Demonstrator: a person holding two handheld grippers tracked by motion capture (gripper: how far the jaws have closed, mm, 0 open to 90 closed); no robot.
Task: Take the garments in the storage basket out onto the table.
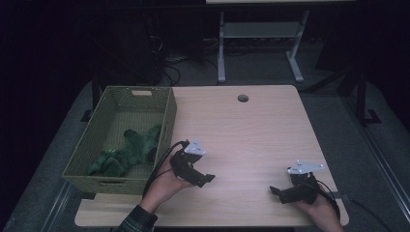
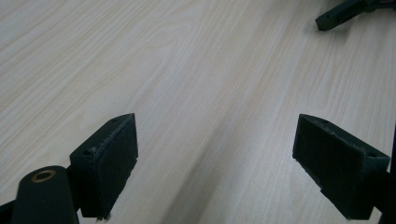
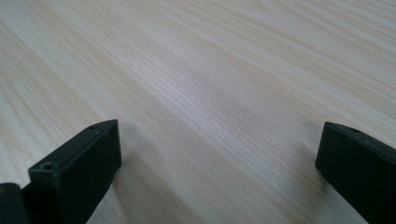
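A green plush toy lies inside the woven olive basket at the table's left edge. My left gripper is held low over the table just right of the basket, open, with bare wood between its jaws. Toward the front right, my right gripper rests near the table surface, also open, and nothing lies between its jaws. In the left gripper view the tip of the other gripper pokes in at the top right.
The light wooden table has a round cable hole near its far edge. Beyond it a white desk frame stands on a dark floor with cables.
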